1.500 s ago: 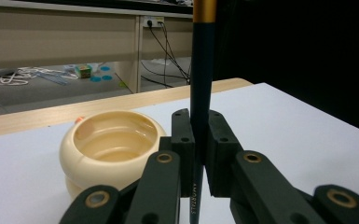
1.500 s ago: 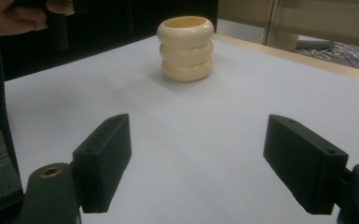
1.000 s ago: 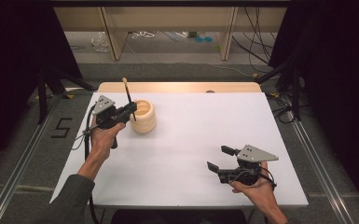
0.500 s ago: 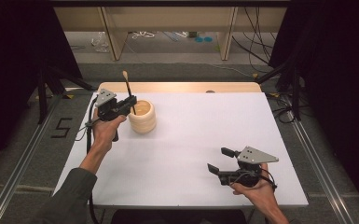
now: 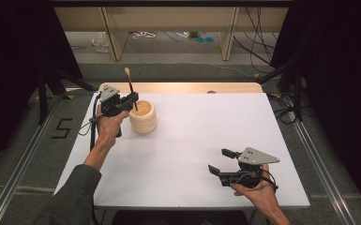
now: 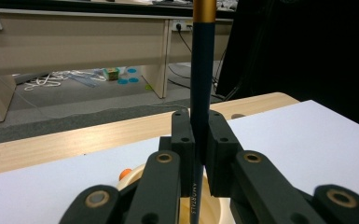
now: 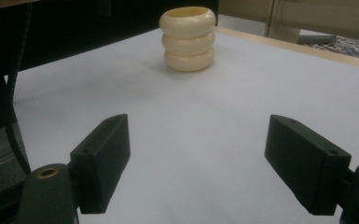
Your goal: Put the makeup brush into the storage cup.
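Observation:
A cream ribbed pot (image 5: 143,117) stands on the white table top (image 5: 201,126) at the far left; it is also seen in the right gripper view (image 7: 188,38). My left gripper (image 5: 132,99) is shut on a dark blue brush (image 5: 130,89), held nearly upright over the pot's near-left rim. In the left gripper view the brush handle (image 6: 200,93) runs up between the closed jaws, with its gold ferrule at the top edge and the pot's rim (image 6: 214,207) just below. My right gripper (image 5: 219,161) rests near the front right with its jaws wide apart and nothing between them (image 7: 198,168).
A wooden strip (image 5: 183,87) borders the table's far edge. Beyond it stand a wooden bench frame (image 5: 169,28) and loose cables (image 5: 258,33) on the floor. Dark curtains close both sides. A tripod leg (image 5: 42,89) stands left of the table.
My left hand has carried the brush a little to the right, from beside the pot to over its rim. The right gripper has stayed where it was.

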`<state>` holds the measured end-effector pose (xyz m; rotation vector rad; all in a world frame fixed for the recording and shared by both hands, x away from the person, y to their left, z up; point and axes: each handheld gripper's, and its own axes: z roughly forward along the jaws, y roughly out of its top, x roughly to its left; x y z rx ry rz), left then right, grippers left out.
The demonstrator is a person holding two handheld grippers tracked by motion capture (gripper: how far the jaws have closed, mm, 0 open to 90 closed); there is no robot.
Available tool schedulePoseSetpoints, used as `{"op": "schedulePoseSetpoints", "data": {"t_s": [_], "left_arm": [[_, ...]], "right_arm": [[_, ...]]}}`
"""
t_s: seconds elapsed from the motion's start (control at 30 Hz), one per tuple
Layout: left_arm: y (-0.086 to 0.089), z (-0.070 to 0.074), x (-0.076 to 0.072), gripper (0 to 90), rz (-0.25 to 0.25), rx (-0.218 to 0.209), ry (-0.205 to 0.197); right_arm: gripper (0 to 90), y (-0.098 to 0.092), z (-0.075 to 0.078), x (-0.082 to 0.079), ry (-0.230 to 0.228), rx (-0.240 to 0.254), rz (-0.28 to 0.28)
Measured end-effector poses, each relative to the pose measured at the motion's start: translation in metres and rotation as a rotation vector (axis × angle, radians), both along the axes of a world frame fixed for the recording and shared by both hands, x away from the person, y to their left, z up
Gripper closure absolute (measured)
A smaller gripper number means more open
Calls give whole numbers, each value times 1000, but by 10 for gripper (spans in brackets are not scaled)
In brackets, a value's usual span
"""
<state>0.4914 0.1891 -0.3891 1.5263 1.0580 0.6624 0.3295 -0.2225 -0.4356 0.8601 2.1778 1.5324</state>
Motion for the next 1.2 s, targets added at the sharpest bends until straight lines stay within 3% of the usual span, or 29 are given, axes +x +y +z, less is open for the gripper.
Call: {"op": "schedulePoseSetpoints", "data": {"t_s": [0.17,0.4,0.57,0.63,0.67,1.2], "left_arm": [[-1,-5,6,836,17,6,6],[-1,-11,13,836,35,7,10],[-3,-15,16,836,36,8,16],[-4,-16,17,836,35,16,18],[-5,-17,18,836,33,15,18],[-7,-35,20,836,35,20,43]], "right_arm": [[230,0,0,-1,12,3,-1],[228,0,1,0,-8,-3,3],[228,1,-1,0,-14,6,-3],[228,1,0,-1,16,-2,9],[229,0,0,0,-1,-5,12],[232,1,-1,0,6,-12,17]]}}
